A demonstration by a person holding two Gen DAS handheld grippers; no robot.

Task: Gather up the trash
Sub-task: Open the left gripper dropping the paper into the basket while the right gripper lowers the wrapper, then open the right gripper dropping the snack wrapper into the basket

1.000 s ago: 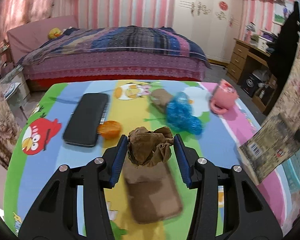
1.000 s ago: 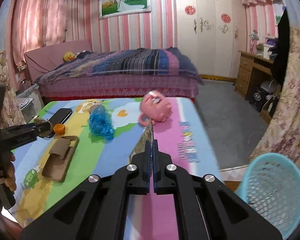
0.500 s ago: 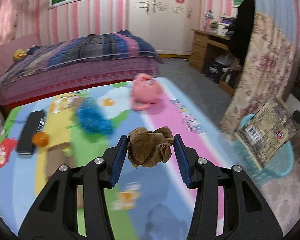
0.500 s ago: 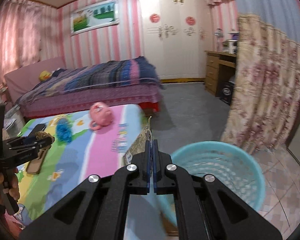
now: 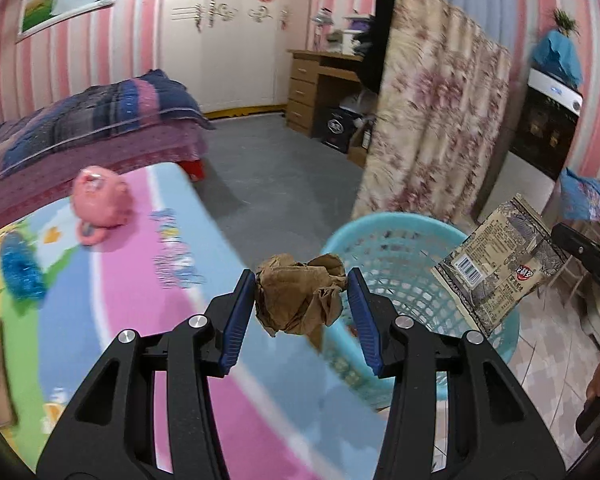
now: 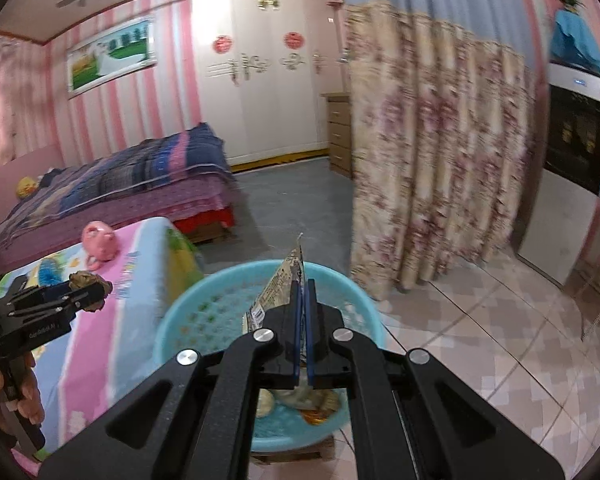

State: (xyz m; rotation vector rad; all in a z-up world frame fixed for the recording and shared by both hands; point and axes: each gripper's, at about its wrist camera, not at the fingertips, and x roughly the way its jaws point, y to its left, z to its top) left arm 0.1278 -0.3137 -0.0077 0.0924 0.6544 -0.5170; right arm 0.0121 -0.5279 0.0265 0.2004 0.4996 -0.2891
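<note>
Paper, brown and crumpled, near mesh basket.

Off to my left I see a pink piggy bank on the colourful table cover, a blue scrubber beyond it. Farther back there's a bed, a white wardrobe, and a floral curtain ahead to the right.

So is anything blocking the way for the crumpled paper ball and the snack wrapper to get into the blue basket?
Nothing visible. The snack wrapper in the right gripper hangs over the open blue basket. The paper ball in the left gripper is near the basket's rim, which has no lid.
</note>
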